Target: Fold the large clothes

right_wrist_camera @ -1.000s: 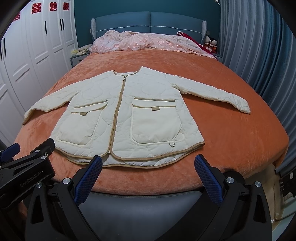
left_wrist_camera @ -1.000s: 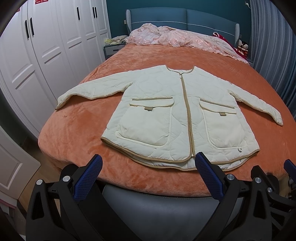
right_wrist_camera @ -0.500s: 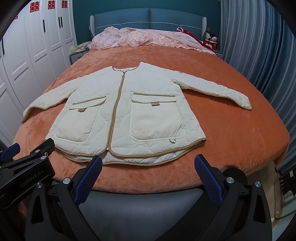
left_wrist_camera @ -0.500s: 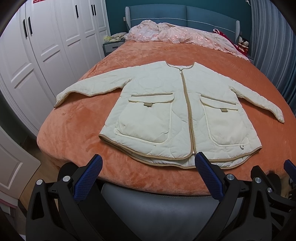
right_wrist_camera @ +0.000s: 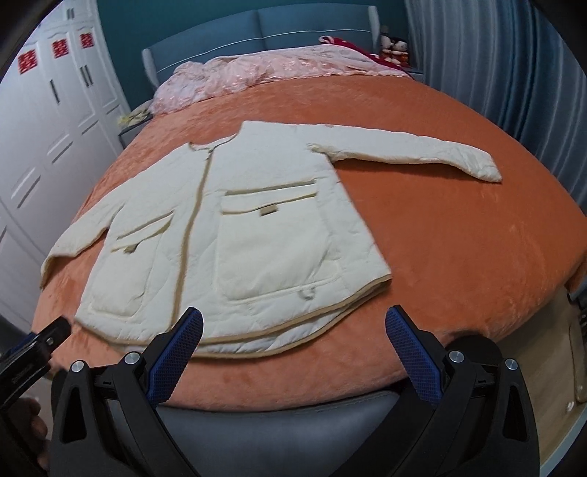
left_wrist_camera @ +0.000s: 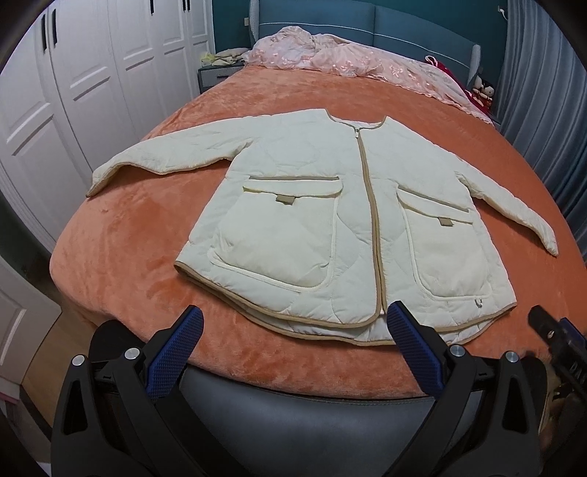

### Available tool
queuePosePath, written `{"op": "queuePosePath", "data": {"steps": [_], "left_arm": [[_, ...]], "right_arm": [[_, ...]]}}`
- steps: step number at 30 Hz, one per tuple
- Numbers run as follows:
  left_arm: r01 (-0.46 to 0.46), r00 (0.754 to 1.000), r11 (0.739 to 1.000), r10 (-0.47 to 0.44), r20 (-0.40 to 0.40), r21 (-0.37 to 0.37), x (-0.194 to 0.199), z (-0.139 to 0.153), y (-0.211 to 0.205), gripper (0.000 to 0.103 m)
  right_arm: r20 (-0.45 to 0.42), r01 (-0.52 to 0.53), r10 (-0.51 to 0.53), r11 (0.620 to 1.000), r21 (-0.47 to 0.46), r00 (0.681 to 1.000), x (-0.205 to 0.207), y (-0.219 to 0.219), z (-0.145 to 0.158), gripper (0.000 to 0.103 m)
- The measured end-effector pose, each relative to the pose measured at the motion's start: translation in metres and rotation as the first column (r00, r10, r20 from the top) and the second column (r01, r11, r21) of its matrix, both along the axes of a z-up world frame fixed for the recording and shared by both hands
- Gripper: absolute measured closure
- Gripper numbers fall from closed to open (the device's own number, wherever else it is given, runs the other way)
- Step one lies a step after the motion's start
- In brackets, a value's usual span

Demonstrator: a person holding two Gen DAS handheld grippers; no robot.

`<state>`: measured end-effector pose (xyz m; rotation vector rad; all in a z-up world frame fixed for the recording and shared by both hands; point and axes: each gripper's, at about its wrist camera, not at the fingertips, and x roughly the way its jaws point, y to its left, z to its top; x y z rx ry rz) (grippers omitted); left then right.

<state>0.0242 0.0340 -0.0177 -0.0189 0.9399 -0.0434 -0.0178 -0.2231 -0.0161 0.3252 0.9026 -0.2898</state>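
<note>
A cream quilted jacket (left_wrist_camera: 330, 220) with tan trim lies flat, front up and zipped, on the orange bedspread (left_wrist_camera: 121, 257), both sleeves spread out; it also shows in the right wrist view (right_wrist_camera: 256, 235). My left gripper (left_wrist_camera: 293, 330) is open and empty just short of the jacket's hem at the foot of the bed. My right gripper (right_wrist_camera: 293, 330) is open and empty, near the hem on the jacket's right half. The right sleeve (right_wrist_camera: 422, 154) stretches out to the right. Each gripper shows at the edge of the other's view.
A pink quilt (left_wrist_camera: 348, 58) is bunched at the blue headboard (left_wrist_camera: 403, 22). White wardrobes (left_wrist_camera: 73, 73) line the left side, grey-blue curtains (left_wrist_camera: 543, 73) the right. The grey padded bed end (left_wrist_camera: 293, 411) lies just under both grippers. A nightstand (left_wrist_camera: 216, 73) stands at the back left.
Both grippers have moved forward toward the jacket's hem. The right gripper has also swung to the right and tilted, so its view is blurred. The jacket has not moved.
</note>
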Motion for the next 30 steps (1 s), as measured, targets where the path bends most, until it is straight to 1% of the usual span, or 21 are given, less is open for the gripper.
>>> {"op": "queuePosePath", "data": {"steps": [4, 8, 10, 12, 14, 17, 20, 22, 23, 24, 25, 26, 27, 28, 29, 30], "left_arm": [[-0.033, 0.999, 0.999, 0.033, -0.009, 0.002, 0.028, -0.010, 0.008, 0.005], [-0.083, 0.997, 0.997, 0.083, -0.010, 0.007, 0.059, -0.023, 0.017, 0.005], [-0.114, 0.993, 0.993, 0.114, -0.011, 0.018, 0.074, -0.030, 0.020, 0.005], [-0.147, 0.989, 0.989, 0.148, -0.029, 0.026, 0.091, -0.040, 0.024, 0.005], [-0.171, 0.983, 0.985, 0.172, -0.059, 0.022, 0.108, -0.049, 0.028, 0.005], [-0.206, 0.975, 0.977, 0.210, -0.078, 0.058, 0.129, -0.061, 0.029, 0.005], [-0.212, 0.970, 0.972, 0.222, -0.099, 0.099, 0.150, -0.068, 0.029, 0.005], [-0.223, 0.968, 0.968, 0.234, -0.095, 0.114, 0.164, -0.071, 0.029, 0.005], [-0.230, 0.966, 0.966, 0.241, -0.092, 0.115, 0.170, -0.072, 0.030, 0.005], [-0.236, 0.965, 0.965, 0.246, -0.091, 0.112, 0.176, -0.073, 0.031, 0.005], [-0.240, 0.964, 0.965, 0.250, -0.090, 0.106, 0.182, -0.074, 0.032, 0.005], [-0.244, 0.964, 0.964, 0.252, -0.086, 0.103, 0.188, -0.075, 0.034, 0.005], [-0.248, 0.963, 0.963, 0.256, -0.081, 0.105, 0.193, -0.075, 0.034, 0.006], [-0.251, 0.963, 0.962, 0.259, -0.075, 0.105, 0.198, -0.075, 0.035, 0.006], [-0.256, 0.962, 0.961, 0.263, -0.070, 0.104, 0.202, -0.076, 0.036, 0.006], [-0.261, 0.961, 0.960, 0.268, -0.067, 0.102, 0.206, -0.076, 0.037, 0.006]], "right_arm": [[0.014, 0.154, -0.155, 0.986, 0.055, 0.988, 0.021, -0.089, -0.015, 0.005], [0.021, 0.289, -0.293, 0.950, 0.114, 0.956, 0.050, -0.178, -0.035, 0.005], [0.035, 0.340, -0.350, 0.926, 0.162, 0.936, 0.067, -0.221, -0.048, 0.005], [0.041, 0.397, -0.415, 0.891, 0.221, 0.909, 0.085, -0.264, -0.062, 0.005], [0.036, 0.457, -0.481, 0.851, 0.258, 0.876, 0.101, -0.300, -0.076, 0.005], [0.033, 0.521, -0.560, 0.790, 0.325, 0.828, 0.124, -0.345, -0.098, 0.005], [-0.006, 0.589, -0.634, 0.716, 0.374, 0.774, 0.143, -0.377, -0.123, 0.005], [-0.030, 0.621, -0.666, 0.676, 0.397, 0.745, 0.156, -0.393, -0.137, 0.007], [-0.033, 0.631, -0.679, 0.663, 0.404, 0.734, 0.162, -0.399, -0.141, 0.010], [-0.026, 0.645, -0.694, 0.653, 0.396, 0.719, 0.168, -0.405, -0.142, 0.021], [-0.008, 0.652, -0.705, 0.652, 0.387, 0.709, 0.174, -0.409, -0.141, 0.031], [-0.004, 0.650, -0.704, 0.654, 0.386, 0.710, 0.184, -0.412, -0.139, 0.054], [-0.002, 0.642, -0.696, 0.661, 0.388, 0.718, 0.194, -0.415, -0.135, 0.079], [0.007, 0.630, -0.684, 0.675, 0.385, 0.729, 0.207, -0.416, -0.129, 0.087], [0.039, 0.604, -0.660, 0.709, 0.363, 0.750, 0.223, -0.410, -0.114, 0.089], [0.089, 0.562, -0.614, 0.764, 0.318, 0.784, 0.243, -0.398, -0.094, 0.090]]}}
